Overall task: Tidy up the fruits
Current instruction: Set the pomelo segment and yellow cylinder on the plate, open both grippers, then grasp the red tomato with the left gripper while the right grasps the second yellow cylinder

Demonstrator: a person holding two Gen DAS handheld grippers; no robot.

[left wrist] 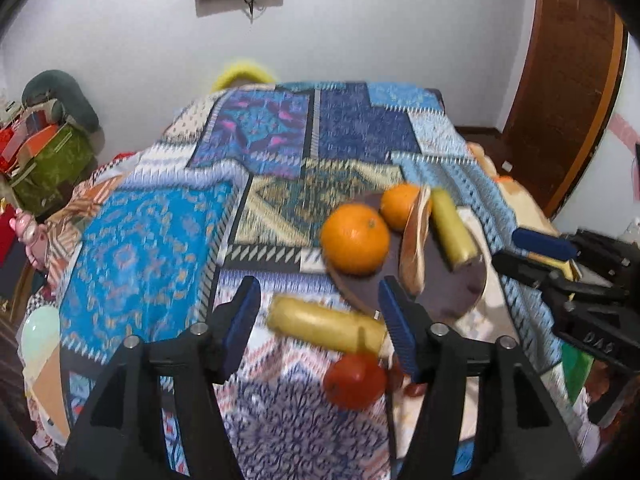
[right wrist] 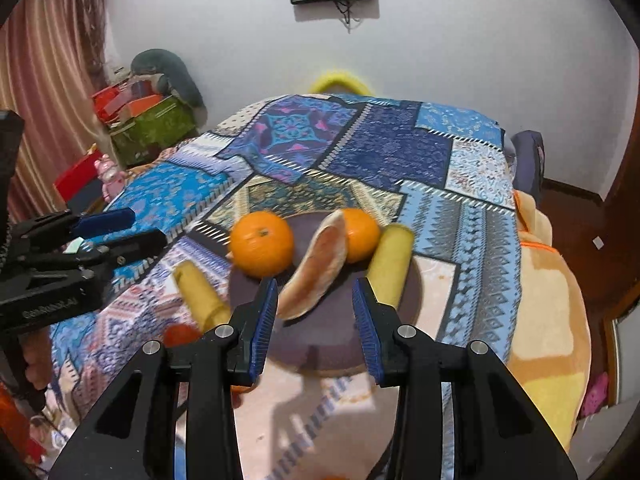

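Left wrist view: the left tool (left wrist: pixel 316 320) hangs released over a yellow banana piece (left wrist: pixel 326 330) off the plate (left wrist: pixel 452 288); the right tool (right wrist: pixel 314 320), released and empty, hovers over the plate's oranges (right wrist: pixel 262 244), near the bed's right edge.

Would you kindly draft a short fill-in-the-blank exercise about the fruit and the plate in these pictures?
1. The number of oranges on the dark plate is ____.
2. The yellow piece lying off the plate rests on the patterned ____.
3. The red fruit near the left gripper is ____ the plate.
4. The right gripper holds ____.

Missing words: two; cloth; off; nothing
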